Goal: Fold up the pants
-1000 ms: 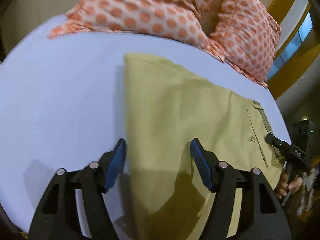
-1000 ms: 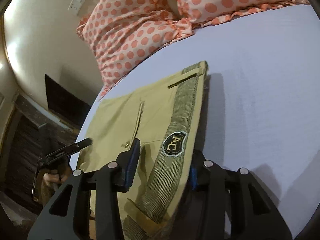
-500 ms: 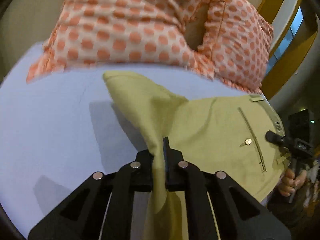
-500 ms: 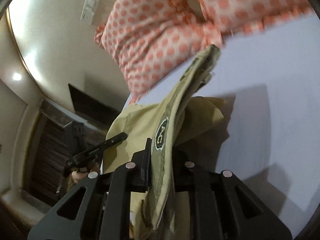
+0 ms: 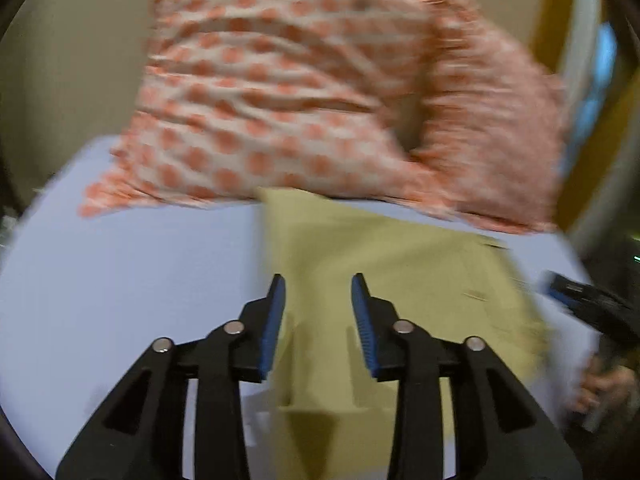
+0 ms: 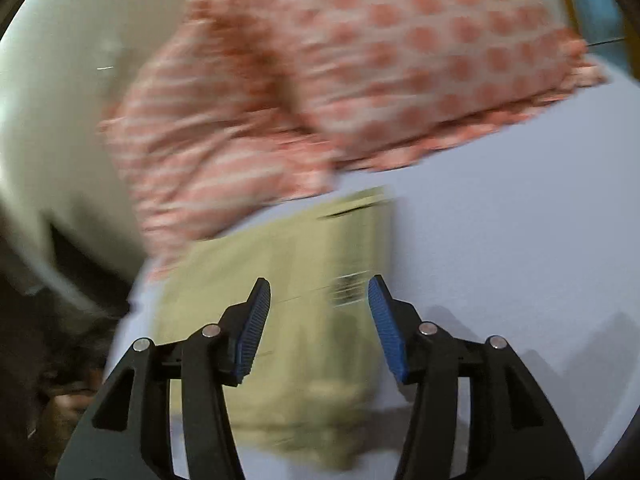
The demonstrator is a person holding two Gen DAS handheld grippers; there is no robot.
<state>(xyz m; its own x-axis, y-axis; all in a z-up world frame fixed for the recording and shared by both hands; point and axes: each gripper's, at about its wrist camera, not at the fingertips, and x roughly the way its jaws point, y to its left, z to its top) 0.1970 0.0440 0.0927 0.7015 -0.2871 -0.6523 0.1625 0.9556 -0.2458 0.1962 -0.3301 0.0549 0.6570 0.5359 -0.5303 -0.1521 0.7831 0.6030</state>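
Left wrist view: left gripper [image 5: 318, 312], black w/ blue ribbed pads, has its jaws partway open w/ nothing between them. It hangs over the folded khaki-green cotton pants [image 5: 384, 280], which lie flat on the pale lavender bed sheet [image 5: 140, 280]. Pants fill the centre and run out toward 3 o'clock; their left edge passes just under the left pad. A faint pocket seam and small button show toward 3 o'clock, but are blurred. At 12 o'clock two white pillows w/ orange polka dots [image 5: 280, 92] lean against the beige wall; the pants' far corner meets the pillows' lower edge. At 4 o'clock the right gripper [image 5: 588, 304] shows as a dark, blurred shape w/ a bit of blue; can't tell its state from here. A hand [image 5: 604, 388] holds it just below.

Right wrist view: right gripper [image 6: 320, 320], same build, has its jaws wide open and empty. Pants [image 6: 288, 280] lie under and beyond them, centre to 7 o'clock, w/ the ribbed waistband strip along their right edge near 1 o'clock of the jaws. Bed sheet [image 6: 520, 260] spreads toward 3 o'clock. Pillows [image 6: 360, 80] fill 12 o'clock, heavily motion-blurred; the pants' far edge lies close to them. Dark blurred area at 8 o'clock, too smeared to identify.
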